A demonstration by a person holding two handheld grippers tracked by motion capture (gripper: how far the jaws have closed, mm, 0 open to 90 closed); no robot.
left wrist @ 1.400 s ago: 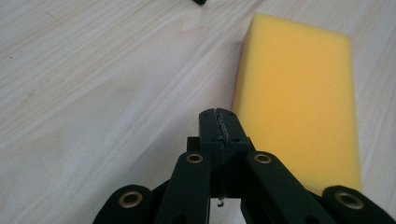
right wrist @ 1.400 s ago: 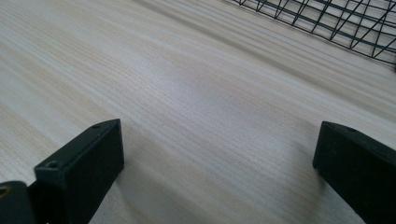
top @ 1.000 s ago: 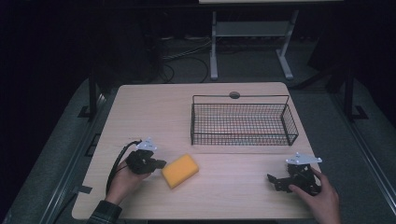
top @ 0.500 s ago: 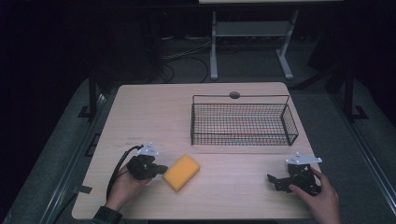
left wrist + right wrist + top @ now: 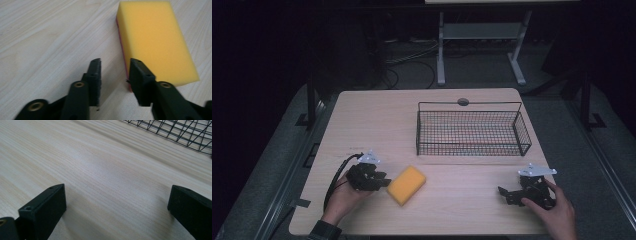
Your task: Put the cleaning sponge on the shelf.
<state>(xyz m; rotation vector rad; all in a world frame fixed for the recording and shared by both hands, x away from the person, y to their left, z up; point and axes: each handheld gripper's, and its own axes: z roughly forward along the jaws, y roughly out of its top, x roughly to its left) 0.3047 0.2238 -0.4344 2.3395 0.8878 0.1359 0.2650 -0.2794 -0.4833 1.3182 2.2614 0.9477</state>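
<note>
Jaws of the left gripper (image 5: pixel 113 75) have just been opening, nothing between them, sponge (image 5: pixel 155 40) beside one tip, so closing now could nudge it aside.

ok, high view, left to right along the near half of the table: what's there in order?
left gripper → yellow sponge → right gripper. The wire basket sits farther back, right of the sponge.
</note>
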